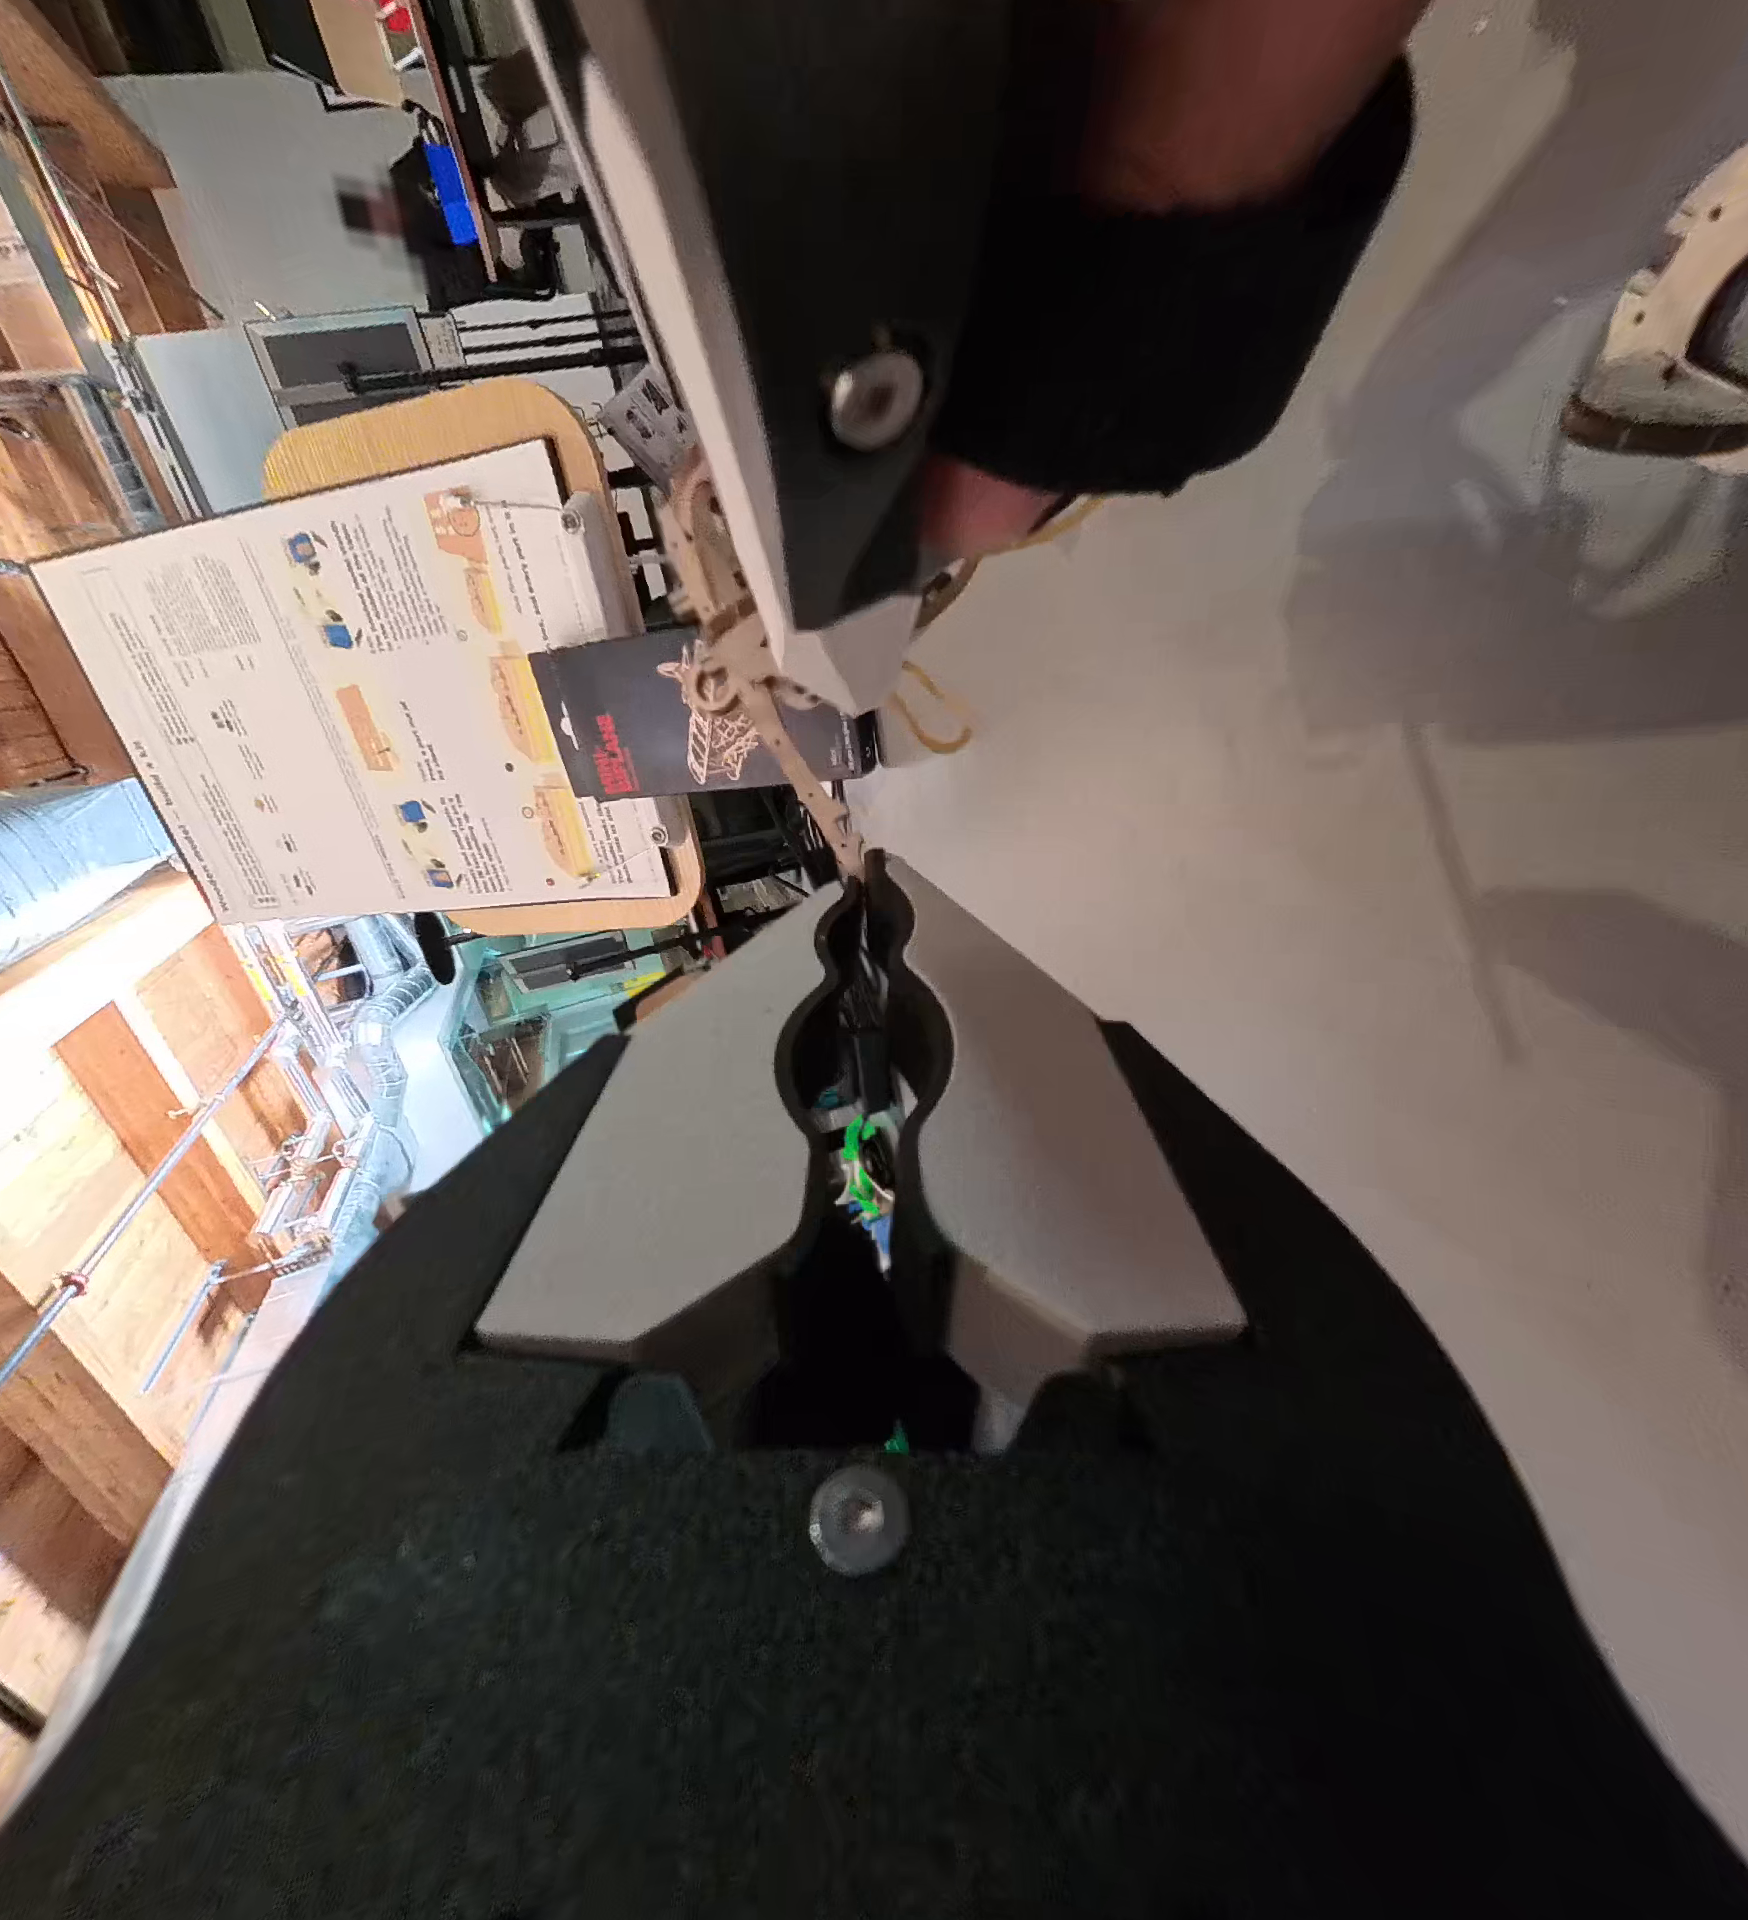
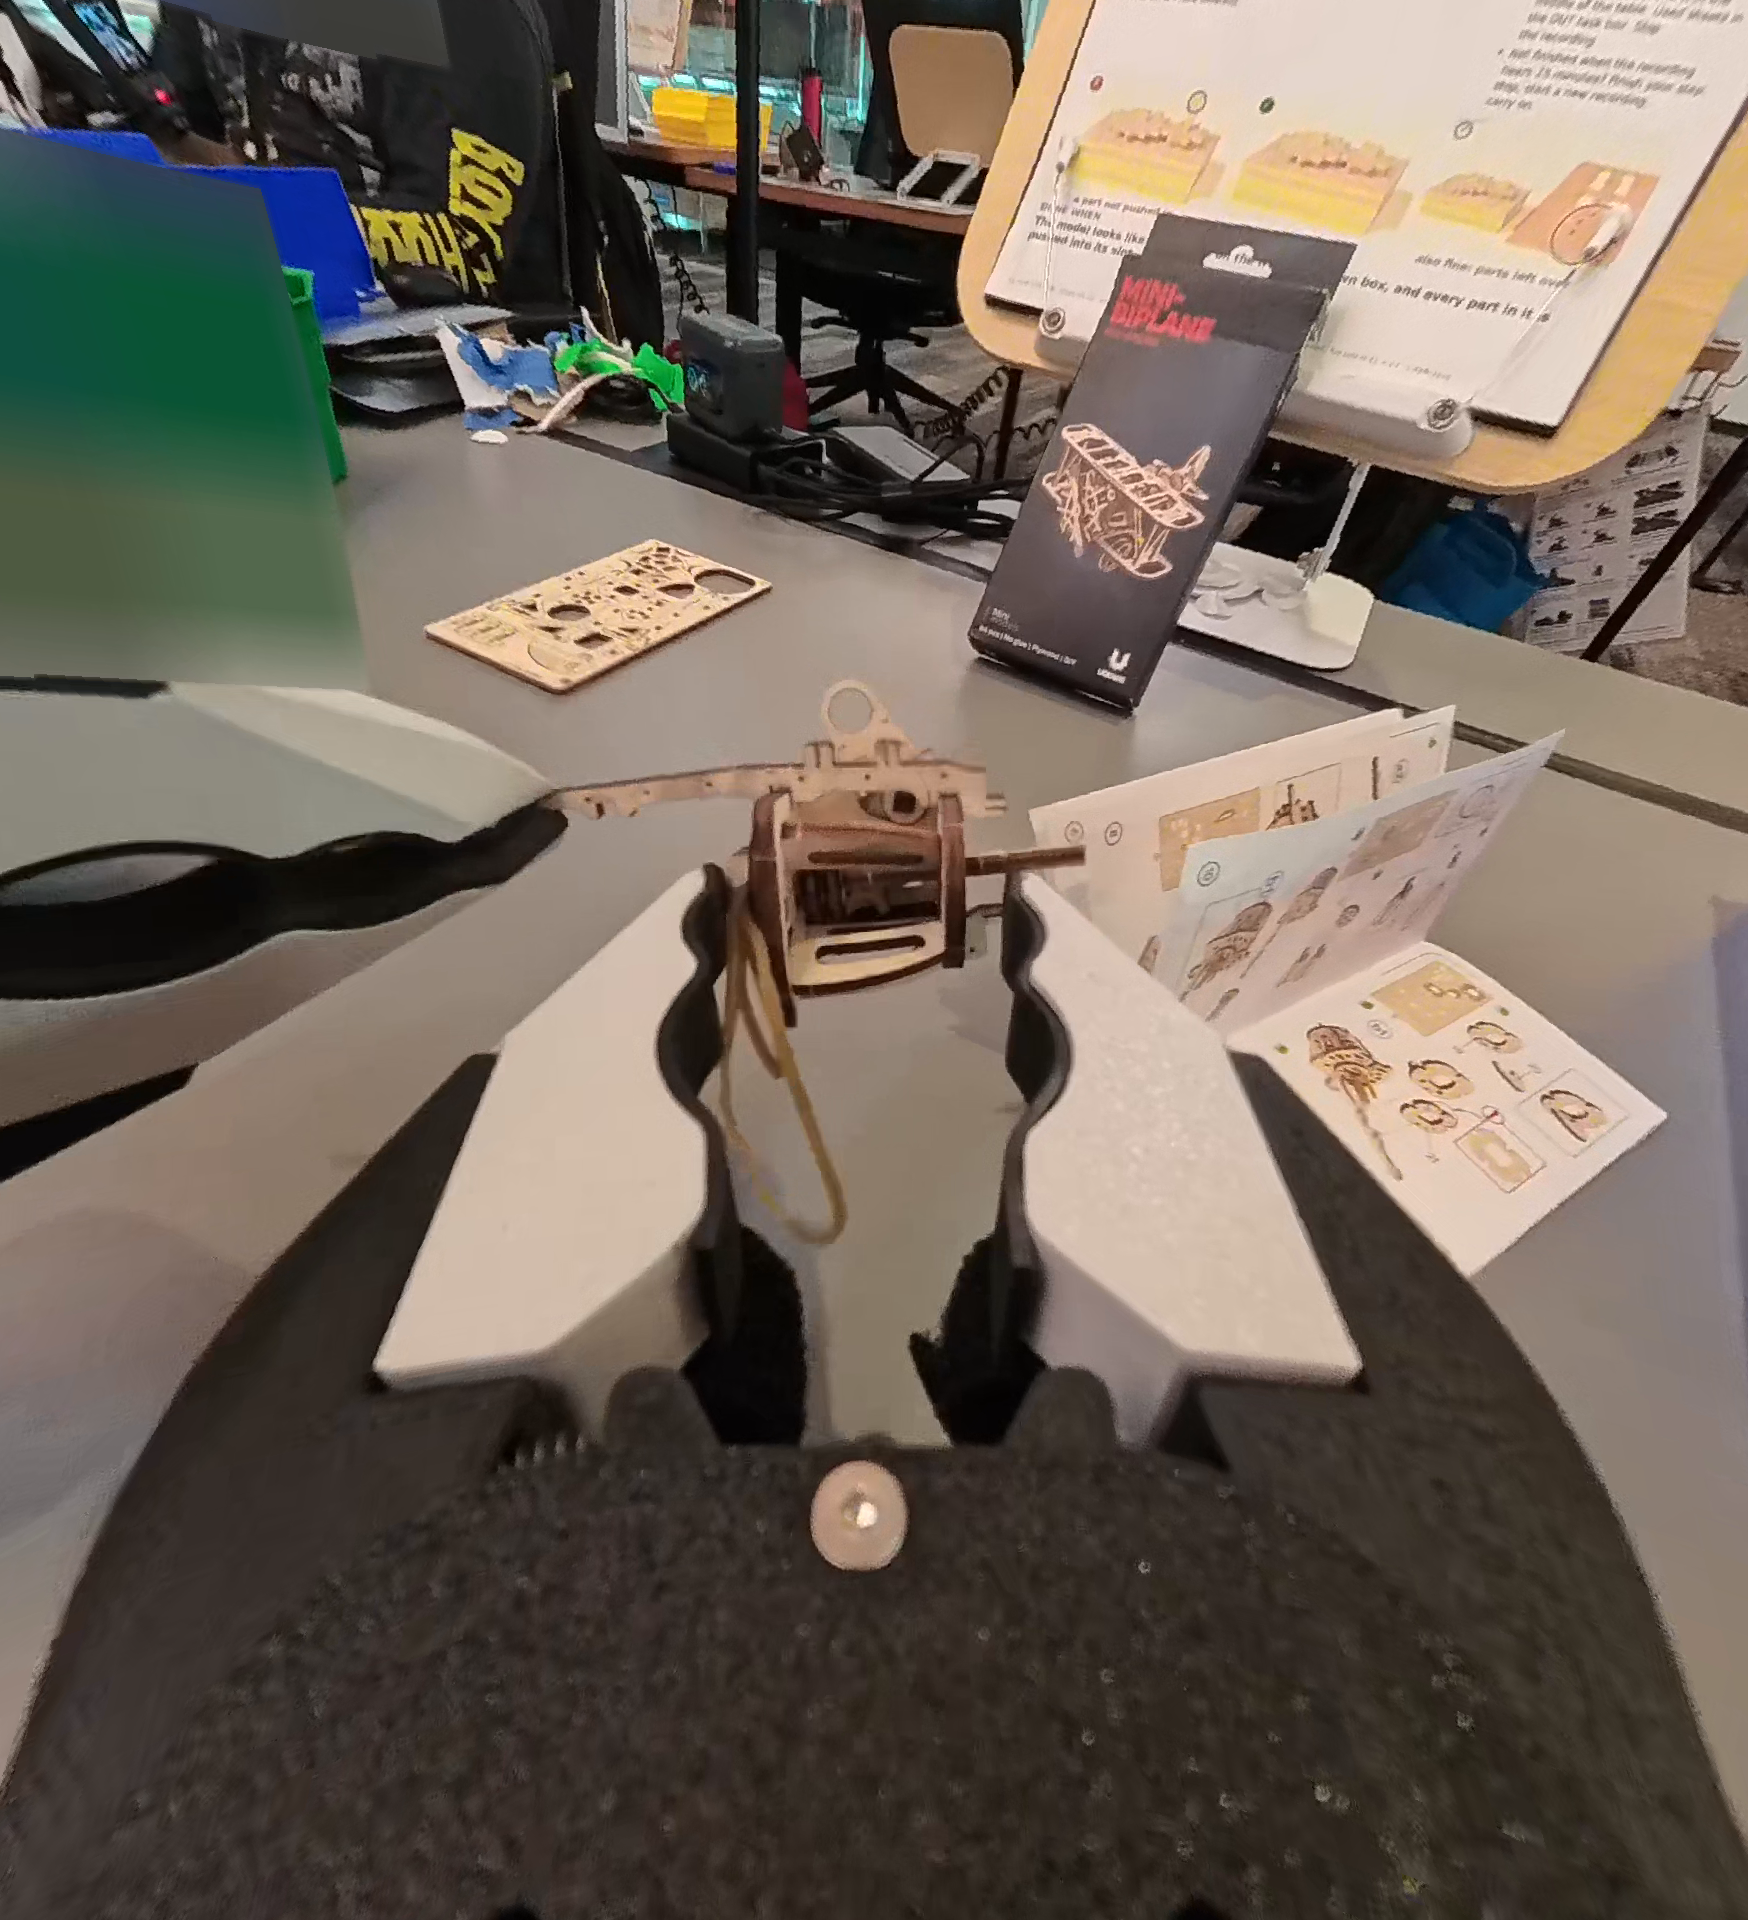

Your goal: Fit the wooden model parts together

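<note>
**Thin strip, two grips: where the fit could fail**

Left wrist view. The left gripper (image 1: 865, 883) is closed to a sliver on the tail end of a long perforated wooden strip (image 1: 808, 774), pinching only its very tip. The strip runs away from the fingertips toward the right gripper (image 1: 854, 665), which crosses the upper part of the view and hides most of the model. A yellow rubber band (image 1: 927, 707) dangles just beside that gripper's tip, and the black model box (image 1: 683, 727) stands behind the strip. A loose rounded wooden part (image 1: 1711, 312) lies on the table well apart from the strip (too blurred to identify). The hold is shallow, so any twist from the left side would likely pop the strip free or snap it at a perforation.

Right wrist view. The right gripper (image 2: 854, 925) stands partly open, its fingertips bracketing the small wooden engine block (image 2: 859, 894); whether the pads actually press it cannot be told. The strip (image 2: 683, 795) joins the block's top plate and reaches to the left gripper (image 2: 537, 816). The rubber band (image 2: 776, 1101) hangs from the block between the right gripper's fingers and could snag on them. Beyond the block lie the punched-out part sheet (image 2: 600, 613) and, beside it, the open instruction booklet (image 2: 1369, 966). If the two grippers pull apart unevenly, the slotted joint could lever open.
</note>
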Action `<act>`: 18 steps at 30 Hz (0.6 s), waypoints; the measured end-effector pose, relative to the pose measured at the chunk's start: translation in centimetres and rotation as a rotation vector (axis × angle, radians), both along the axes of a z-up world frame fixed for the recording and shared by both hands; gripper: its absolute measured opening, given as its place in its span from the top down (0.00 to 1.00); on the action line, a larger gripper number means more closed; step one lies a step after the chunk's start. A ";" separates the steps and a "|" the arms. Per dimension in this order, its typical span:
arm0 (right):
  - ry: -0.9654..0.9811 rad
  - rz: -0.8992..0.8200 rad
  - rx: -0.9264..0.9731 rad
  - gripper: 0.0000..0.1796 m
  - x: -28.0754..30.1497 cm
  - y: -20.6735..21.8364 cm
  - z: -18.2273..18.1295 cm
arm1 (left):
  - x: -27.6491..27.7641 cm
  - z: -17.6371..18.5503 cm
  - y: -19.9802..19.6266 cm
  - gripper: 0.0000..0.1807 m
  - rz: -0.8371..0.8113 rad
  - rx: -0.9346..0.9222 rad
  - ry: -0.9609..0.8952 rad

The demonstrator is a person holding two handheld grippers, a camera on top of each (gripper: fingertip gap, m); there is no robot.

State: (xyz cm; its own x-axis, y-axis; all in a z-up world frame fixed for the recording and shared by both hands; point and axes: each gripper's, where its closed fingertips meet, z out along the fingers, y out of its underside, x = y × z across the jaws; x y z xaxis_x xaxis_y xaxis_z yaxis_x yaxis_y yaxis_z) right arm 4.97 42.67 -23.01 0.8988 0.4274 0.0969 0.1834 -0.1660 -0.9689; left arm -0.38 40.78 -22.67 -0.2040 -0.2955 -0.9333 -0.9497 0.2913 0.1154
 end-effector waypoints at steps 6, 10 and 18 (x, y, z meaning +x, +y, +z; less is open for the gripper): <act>0.002 -0.005 0.005 0.71 0.1 0.2 -0.4 | 0.7 -1.1 -0.8 1.00 -0.036 -0.079 0.005; 0.001 0.011 0.033 0.71 0.0 0.1 -0.3 | 1.1 -1.1 -1.4 1.00 -0.043 -0.182 -0.070; 0.022 0.021 0.048 0.71 0.6 0.1 -0.2 | 0.7 -0.7 -2.9 1.00 -0.104 -0.539 -0.448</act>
State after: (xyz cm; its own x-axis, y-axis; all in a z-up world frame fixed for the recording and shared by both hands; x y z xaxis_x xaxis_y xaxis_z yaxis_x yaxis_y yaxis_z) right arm 5.53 42.77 -23.26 0.8917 0.4418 0.0982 0.1652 -0.1158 -0.9794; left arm 0.31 37.89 -23.37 0.1136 -0.7396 -0.6634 -0.8363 0.2893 -0.4657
